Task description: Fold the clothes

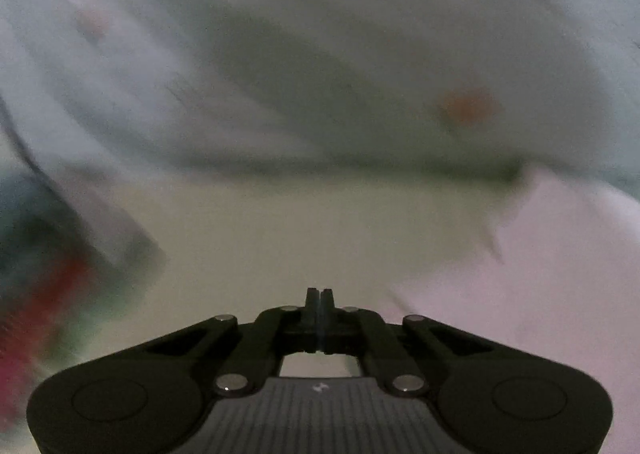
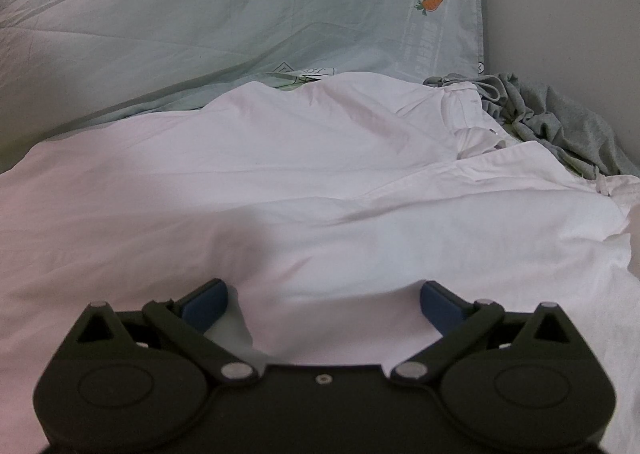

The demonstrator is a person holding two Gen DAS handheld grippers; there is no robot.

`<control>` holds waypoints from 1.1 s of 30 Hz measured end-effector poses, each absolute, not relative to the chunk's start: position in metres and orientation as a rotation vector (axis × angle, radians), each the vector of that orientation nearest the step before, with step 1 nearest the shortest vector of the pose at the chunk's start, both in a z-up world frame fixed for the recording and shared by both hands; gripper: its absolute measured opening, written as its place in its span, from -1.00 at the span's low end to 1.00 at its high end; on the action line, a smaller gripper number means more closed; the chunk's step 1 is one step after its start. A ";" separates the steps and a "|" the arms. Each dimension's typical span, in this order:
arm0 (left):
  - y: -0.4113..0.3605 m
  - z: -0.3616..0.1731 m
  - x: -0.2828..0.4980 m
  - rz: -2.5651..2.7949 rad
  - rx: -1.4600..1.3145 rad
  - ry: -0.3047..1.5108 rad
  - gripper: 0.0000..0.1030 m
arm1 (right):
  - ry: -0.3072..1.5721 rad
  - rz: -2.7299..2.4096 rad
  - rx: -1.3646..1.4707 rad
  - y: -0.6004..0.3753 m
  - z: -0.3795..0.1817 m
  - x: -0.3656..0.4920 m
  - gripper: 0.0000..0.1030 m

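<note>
Two grippers in play here, and they look pretty different right now. The left gripper, a black two-finger claw, has its jaws pressed tight together with nothing pinched between them, so it's fully closed and empty. Its view is badly smeared, but you can still make out a pale green surface under the fingertips, a blurry stretch of pale mint printed bedding across the top with an orange blob on it, and a corner of the white cotton garment off to the right of the claw, not touching it. There's some red and dark stuff at the left edge, too blurred to say what it is. The right gripper, same black build but with blue pads, has its jaws spread wide. It sits low over the white cotton garment, and a bulge of that cloth rises into the gap between the pads; I can't tell whether either pad actually touches it, but nothing is clamped. The garment lies spread and rumpled across most of that view, collar-looking end toward the upper right. Behind it is the mint bedding with a little orange carrot print, and a crumpled grey knit garment is bunched up just beside the white one at the far right, next to a plain pale wall.
</note>
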State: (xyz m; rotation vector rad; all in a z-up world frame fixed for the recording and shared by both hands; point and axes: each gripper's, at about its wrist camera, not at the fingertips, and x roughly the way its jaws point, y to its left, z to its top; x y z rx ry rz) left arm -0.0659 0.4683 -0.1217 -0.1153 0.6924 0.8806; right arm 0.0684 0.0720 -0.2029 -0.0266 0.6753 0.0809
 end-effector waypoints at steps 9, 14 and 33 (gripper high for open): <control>0.478 -0.069 -0.115 0.792 -0.313 0.588 -0.22 | 0.675 0.085 -0.025 0.070 -0.203 0.068 1.00; 0.449 -0.126 -0.110 0.665 -0.447 0.739 0.37 | 0.675 0.089 -0.023 0.069 -0.203 0.068 1.00; 0.451 -0.193 -0.057 0.619 -0.431 0.940 -0.98 | 0.674 0.085 -0.028 0.069 -0.204 0.069 1.00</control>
